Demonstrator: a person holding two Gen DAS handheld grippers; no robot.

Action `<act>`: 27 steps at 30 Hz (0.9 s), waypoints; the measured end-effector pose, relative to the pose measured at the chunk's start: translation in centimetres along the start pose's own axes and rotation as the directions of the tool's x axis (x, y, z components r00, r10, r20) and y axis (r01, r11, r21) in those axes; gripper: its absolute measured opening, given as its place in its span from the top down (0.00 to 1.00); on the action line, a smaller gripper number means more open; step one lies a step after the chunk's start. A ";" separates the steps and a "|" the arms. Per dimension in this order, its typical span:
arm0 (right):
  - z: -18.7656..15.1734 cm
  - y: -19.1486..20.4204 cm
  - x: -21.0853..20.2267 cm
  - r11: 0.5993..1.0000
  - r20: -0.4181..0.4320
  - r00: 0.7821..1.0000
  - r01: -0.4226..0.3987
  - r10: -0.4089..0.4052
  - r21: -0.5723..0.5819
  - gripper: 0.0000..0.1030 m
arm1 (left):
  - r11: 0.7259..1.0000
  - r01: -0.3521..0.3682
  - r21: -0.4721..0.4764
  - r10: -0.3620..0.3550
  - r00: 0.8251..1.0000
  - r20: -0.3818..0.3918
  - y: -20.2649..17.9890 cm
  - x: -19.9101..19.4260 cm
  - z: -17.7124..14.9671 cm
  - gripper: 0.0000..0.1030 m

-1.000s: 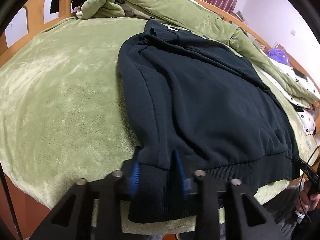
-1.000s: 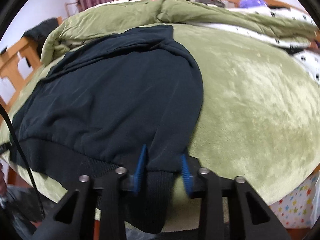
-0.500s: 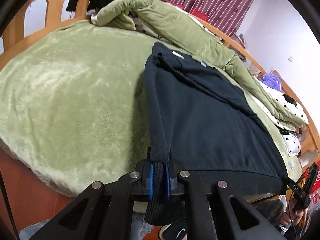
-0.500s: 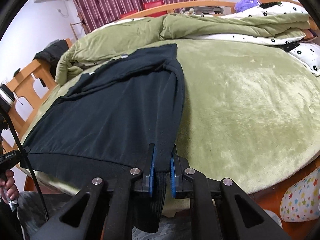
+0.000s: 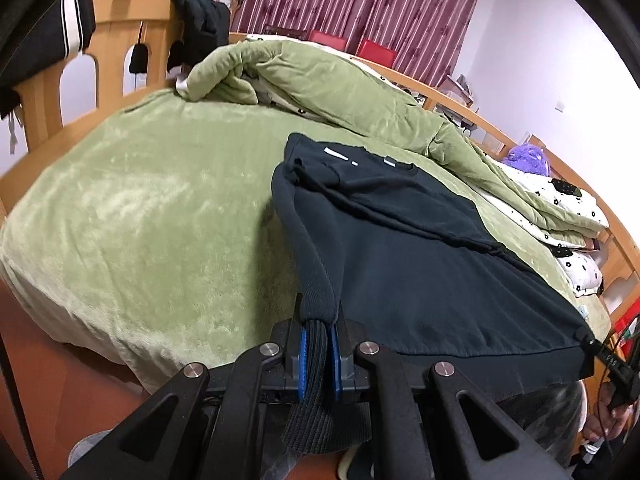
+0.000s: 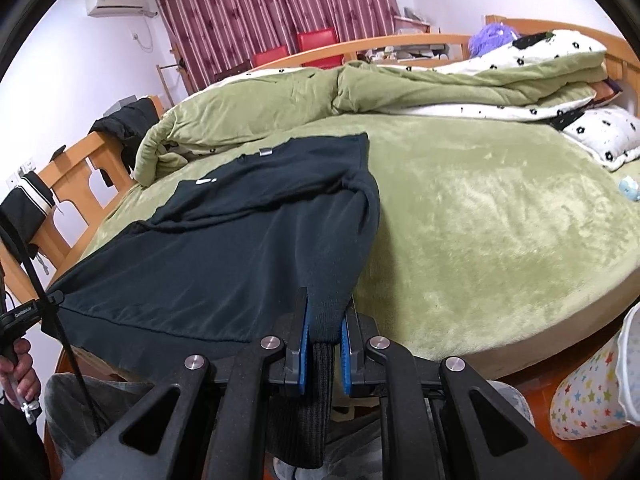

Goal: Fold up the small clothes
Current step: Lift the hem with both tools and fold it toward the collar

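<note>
Left gripper [image 5: 319, 354]: blue fingers [image 5: 303, 360] pressed onto the ribbed hem [image 5: 318, 360] of the dark sweatshirt [image 5: 420, 264], at the corner on that side; jaws just closed on it, cloth bunched between the pads, a ribbed flap hanging below. Right gripper [image 6: 325, 354]: same pinch on the opposite hem corner [image 6: 323, 360], fingers [image 6: 304, 356] clamped on the ribbing, jaws likewise just closed, a dark strip of hem hanging beneath. Between the two grips, hem edge pulled taut and raised off the bed's near edge. Rest of the sweatshirt sloping away onto the green bed [image 5: 132, 216], collar end lying flat near the middle, small white marks by the neck, sleeves folded in across the body. Beyond the collar, a rumpled green quilt [image 5: 304, 84] heaped along the far side, with a white flowered lining showing. Wooden bedframe [image 5: 120, 24] around the mattress, dark clothes draped over it. Maroon striped curtains [image 6: 272, 8] behind. Star-patterned pillow [image 6: 588, 392] low down beside the bed in the right view.
</note>
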State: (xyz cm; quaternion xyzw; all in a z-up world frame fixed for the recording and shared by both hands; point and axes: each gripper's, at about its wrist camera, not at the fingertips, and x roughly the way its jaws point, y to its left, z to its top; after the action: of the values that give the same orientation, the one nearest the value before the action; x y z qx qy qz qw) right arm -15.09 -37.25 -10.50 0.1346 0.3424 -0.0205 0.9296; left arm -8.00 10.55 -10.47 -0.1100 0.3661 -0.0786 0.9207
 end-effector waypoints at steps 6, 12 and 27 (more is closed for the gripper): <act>1.6 1.1 -1.0 1.000 0.016 1.000 0.015 -0.015 -0.006 0.88 | 0.997 -0.065 0.045 0.065 0.998 0.006 -1.4 -0.2 1.4 0.91; 3.8 1.7 -0.8 1.000 0.036 0.999 0.020 -0.020 -0.002 0.88 | 0.997 -0.062 0.055 0.061 0.998 0.030 -2.5 0.3 4.0 0.91; 14.2 2.3 6.5 0.997 0.090 0.995 0.028 -0.035 0.074 0.88 | 0.996 -0.089 0.031 0.087 0.995 0.054 -3.4 7.9 13.6 0.91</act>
State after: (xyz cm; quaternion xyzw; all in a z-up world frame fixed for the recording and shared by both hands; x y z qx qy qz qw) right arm -0.88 -38.42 -3.78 0.1617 0.3009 -0.0538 0.9383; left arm 6.82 7.45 -5.12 -0.0806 0.3449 -0.0412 0.9343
